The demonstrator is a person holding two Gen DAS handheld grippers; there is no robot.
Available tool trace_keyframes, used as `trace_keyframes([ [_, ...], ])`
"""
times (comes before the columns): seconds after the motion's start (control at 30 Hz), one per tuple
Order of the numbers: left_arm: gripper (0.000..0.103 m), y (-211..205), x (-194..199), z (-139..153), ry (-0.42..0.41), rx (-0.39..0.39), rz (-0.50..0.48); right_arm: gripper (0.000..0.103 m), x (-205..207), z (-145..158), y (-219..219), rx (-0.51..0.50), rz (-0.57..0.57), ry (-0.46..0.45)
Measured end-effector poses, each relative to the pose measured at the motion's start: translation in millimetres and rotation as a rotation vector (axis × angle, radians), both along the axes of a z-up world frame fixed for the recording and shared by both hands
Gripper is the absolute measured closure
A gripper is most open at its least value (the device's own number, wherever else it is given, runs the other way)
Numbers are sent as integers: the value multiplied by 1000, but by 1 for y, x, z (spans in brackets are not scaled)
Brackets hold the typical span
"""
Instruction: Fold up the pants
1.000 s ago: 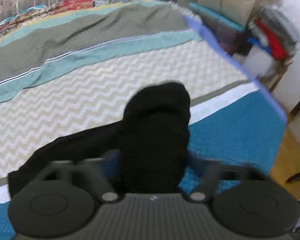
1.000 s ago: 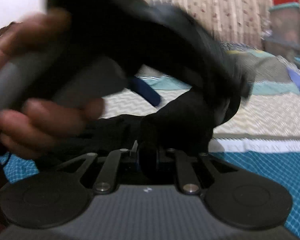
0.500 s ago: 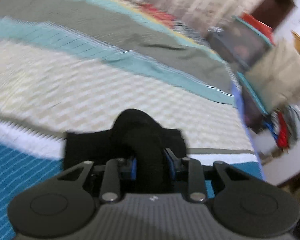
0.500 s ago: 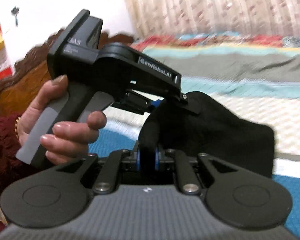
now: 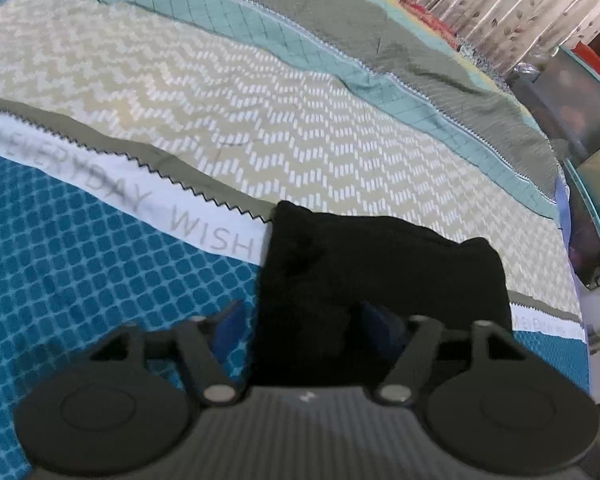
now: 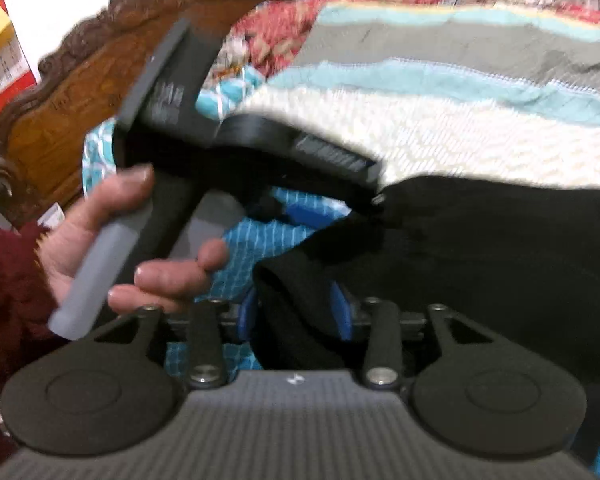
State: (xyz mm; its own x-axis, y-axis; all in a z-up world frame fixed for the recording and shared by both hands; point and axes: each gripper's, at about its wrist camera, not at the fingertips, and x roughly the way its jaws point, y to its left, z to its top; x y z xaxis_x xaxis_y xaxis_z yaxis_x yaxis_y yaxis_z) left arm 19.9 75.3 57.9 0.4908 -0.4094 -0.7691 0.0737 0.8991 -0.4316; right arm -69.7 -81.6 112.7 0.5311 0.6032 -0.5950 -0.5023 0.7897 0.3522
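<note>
Both my grippers just let go: left gripper (image 5: 304, 320) and right gripper (image 6: 296, 312) now spread wide, black pants (image 5: 376, 264) dropped folded onto the bedspread (image 5: 100, 248). Looks basically done.

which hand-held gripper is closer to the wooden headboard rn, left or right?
Left. In the right wrist view the left hand-held gripper sits between the camera and the headboard, at the pants. The right hand-held gripper is farther back, pants between its fingers.
</note>
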Motion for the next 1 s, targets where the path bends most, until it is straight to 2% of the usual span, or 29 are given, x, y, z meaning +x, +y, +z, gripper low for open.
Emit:
trace_keyframes([
  [0.13, 27, 4, -17, 8, -52, -9, -35, 58, 0, 15, -30, 84, -42, -22],
  [0.17, 27, 4, -23, 7, -58, -1, -43, 62, 4, 12, -30, 87, -38, -11],
  [0.2, 28, 3, -26, 6, -59, 11, -48, 66, 13, 10, -29, 82, -28, 10],
  [0.23, 28, 1, -29, 3, -56, 26, -52, 75, 16, 4, -24, 69, -14, 49],
  [0.27, 28, 0, -31, -2, -46, 40, -51, 78, 10, -6, -20, 57, -4, 80],
  [0.33, 27, 1, -33, -14, -4, 59, -35, 78, 13, -21, -7, 21, 14, 132],
  [0.43, 21, 6, -34, -28, 26, 68, -16, 78, 9, -34, 2, -13, 34, 181],
  [0.5, 19, 8, -35, -30, 20, 51, -13, 78, 3, -34, 3, -25, 42, 163],
  [0.63, 13, 6, -37, -26, 5, 72, -13, 77, 3, -29, -8, 0, 41, 153],
  [0.73, 10, 11, -40, -19, 3, 42, -9, 69, -4, -14, -23, 37, 31, 63],
  [0.83, 10, 18, -44, -13, 10, -13, -12, 66, -15, 3, -48, 66, -36, -26],
  [1.0, 9, 20, -55, -7, -12, -69, -50, 66, -28, 5, -93, 80, -182, -56],
])
